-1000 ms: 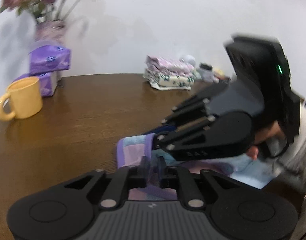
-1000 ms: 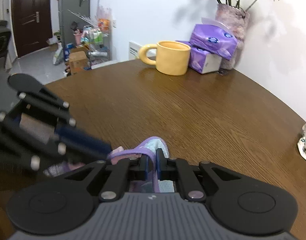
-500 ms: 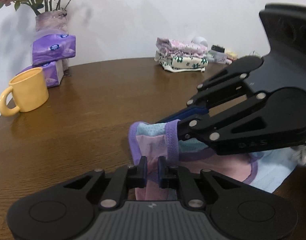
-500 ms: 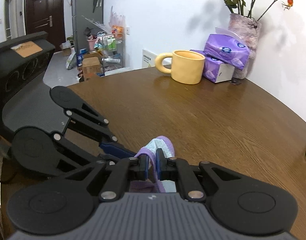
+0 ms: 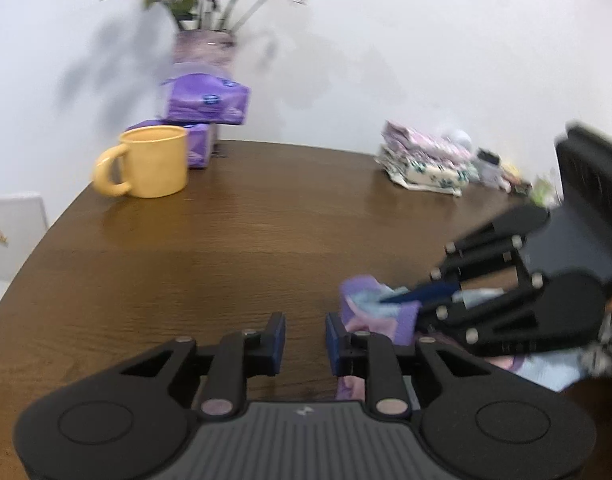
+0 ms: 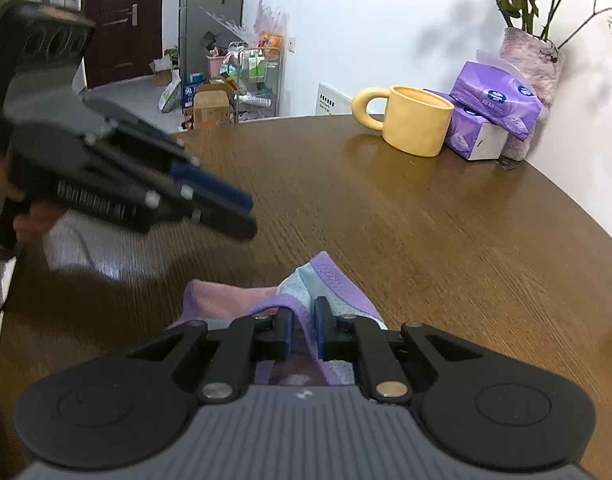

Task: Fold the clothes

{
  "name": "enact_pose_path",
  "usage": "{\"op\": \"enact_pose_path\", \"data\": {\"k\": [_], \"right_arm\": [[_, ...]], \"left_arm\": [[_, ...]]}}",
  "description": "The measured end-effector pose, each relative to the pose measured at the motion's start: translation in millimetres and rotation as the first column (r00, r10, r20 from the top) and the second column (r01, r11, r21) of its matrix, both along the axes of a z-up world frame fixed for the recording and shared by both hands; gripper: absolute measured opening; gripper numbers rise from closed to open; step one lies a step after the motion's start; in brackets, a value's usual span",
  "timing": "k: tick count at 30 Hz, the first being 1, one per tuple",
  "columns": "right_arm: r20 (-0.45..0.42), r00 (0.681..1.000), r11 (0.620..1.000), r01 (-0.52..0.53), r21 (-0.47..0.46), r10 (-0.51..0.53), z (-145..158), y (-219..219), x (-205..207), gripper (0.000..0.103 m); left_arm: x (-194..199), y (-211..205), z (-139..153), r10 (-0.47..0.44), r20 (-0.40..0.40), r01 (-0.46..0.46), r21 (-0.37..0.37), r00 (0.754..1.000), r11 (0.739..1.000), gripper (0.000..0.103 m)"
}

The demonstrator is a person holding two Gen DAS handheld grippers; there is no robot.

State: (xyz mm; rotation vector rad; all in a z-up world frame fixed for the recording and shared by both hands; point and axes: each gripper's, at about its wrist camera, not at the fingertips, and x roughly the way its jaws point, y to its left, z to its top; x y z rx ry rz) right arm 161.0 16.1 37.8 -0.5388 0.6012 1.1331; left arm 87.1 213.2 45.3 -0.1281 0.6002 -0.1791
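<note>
The right gripper pinches the garment's purple edge between its fingers, low over the table; lay the fold flat before letting go. Off to its left, the left gripper is spread and empty.

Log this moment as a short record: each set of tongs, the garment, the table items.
left tongs: open, empty, beside the garment
right tongs: shut on the garment's purple edge
garment: pink, light blue and purple, bunched on the table
folded clothes: stacked at the far edge by the wall
mug: yellow, upright, next to the tissue packs
vase: holds flowers, behind the tissue packs
</note>
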Motion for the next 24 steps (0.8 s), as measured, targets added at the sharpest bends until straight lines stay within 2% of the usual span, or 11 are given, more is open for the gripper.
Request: {"op": "enact_pose_path", "data": {"k": [3,7,11,14,19,21,24], "right_arm": [[0.027,1.000,1.000,0.000,-0.006,0.000,-1.8,0.7,-4.6,0.012],[0.067,0.998,1.000,0.005,-0.007,-0.004,-1.3,1.0,-10.4,0.020],[0.090,0.996,1.000,0.019,0.005,-0.019,1.0,-1.8,-13.5,0.020],[0.106,0.993,0.998,0.049,0.024,-0.052,2.4,-6.4,-15.1,0.020],[0.087,0.991,0.992,0.100,0.079,-0.106,7.9,-14.1,-13.6,0.015],[0.074,0.990,0.991,0.111,0.073,-0.117,6.6,-14.1,-11.1,0.012],[0.050,0.993,0.993,0.109,0.042,-0.111,1.4,-10.8,-7.4,0.014]], "left_arm": [[4.4,0.8,5.2,0.009,0.020,-0.008,-0.026,1.000,1.000,0.021],[12.9,-10.3,8.3,-0.050,0.032,0.052,-0.053,0.998,0.997,0.022],[30.0,-17.9,2.7,-0.096,-0.004,0.095,-0.084,0.995,0.992,0.024],[45.5,-15.4,-3.0,-0.117,-0.051,0.108,-0.143,0.992,0.984,0.024],[56.4,-12.3,-2.4,-0.103,-0.061,0.091,-0.183,0.993,0.979,0.025],[56.9,-9.9,-2.8,-0.094,-0.062,0.081,-0.195,0.994,0.977,0.029],[54.6,-5.6,-5.5,-0.076,-0.071,0.060,-0.202,0.995,0.978,0.030]]}}
